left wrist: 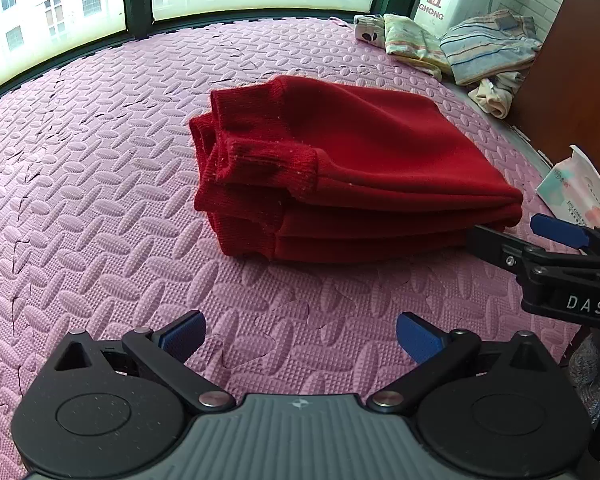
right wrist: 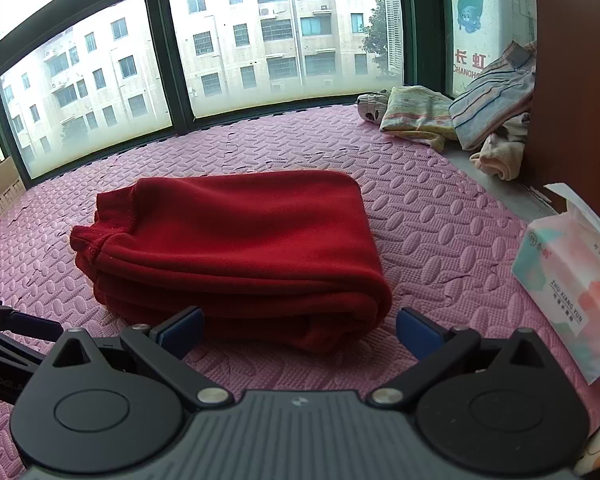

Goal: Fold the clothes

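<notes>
A red knitted garment lies folded in a thick stack on the pink foam mat, its ribbed cuffs facing left. In the left wrist view my left gripper is open, a short way back from the stack, nothing between its blue pads. My right gripper comes in from the right there, its fingers spread at the stack's right end. In the right wrist view the same red garment fills the middle, and my right gripper is open with the stack's near right corner just in front of its pads.
Folded striped and patterned clothes are piled at the far right by a brown panel. A tissue pack stands at the right edge of the mat. Windows line the far side. A cardboard box sits far left.
</notes>
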Action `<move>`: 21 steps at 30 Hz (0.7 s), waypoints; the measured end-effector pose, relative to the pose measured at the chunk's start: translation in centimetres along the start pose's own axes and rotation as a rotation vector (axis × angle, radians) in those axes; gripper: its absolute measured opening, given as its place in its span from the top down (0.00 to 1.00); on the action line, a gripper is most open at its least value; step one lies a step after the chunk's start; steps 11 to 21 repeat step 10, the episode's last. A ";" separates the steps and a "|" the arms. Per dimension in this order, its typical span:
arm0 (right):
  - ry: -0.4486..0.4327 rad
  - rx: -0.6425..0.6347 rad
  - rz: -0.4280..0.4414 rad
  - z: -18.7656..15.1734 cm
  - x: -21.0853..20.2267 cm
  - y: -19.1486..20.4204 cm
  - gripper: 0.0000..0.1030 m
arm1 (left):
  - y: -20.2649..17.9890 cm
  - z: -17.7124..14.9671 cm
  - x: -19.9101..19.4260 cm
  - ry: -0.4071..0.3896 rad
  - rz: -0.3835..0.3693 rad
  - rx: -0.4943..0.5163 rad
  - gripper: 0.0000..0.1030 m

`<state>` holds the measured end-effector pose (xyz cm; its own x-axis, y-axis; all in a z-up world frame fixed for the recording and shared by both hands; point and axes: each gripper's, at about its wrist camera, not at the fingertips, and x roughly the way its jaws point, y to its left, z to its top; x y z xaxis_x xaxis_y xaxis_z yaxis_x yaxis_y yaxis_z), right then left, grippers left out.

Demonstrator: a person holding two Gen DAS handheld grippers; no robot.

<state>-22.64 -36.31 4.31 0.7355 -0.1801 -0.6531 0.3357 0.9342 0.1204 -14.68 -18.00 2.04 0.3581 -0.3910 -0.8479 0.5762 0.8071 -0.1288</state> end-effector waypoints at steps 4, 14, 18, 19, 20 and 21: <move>-0.001 0.003 -0.002 -0.1 -0.1 -0.1 0.00 | -0.1 0.0 0.0 -0.003 -0.002 0.003 0.00; -0.002 0.000 -0.001 -0.1 -0.2 0.0 0.00 | -0.1 0.0 -0.1 -0.004 -0.012 0.011 0.00; -0.002 0.000 -0.001 -0.1 -0.2 0.0 0.00 | -0.1 0.0 -0.1 -0.004 -0.012 0.011 0.00; -0.002 0.000 -0.001 -0.1 -0.2 0.0 0.00 | -0.1 0.0 -0.1 -0.004 -0.012 0.011 0.00; -0.002 0.000 -0.001 -0.1 -0.2 0.0 0.00 | -0.1 0.0 -0.1 -0.004 -0.012 0.011 0.00; -0.002 0.000 -0.001 -0.1 -0.2 0.0 0.00 | -0.1 0.0 -0.1 -0.004 -0.012 0.011 0.00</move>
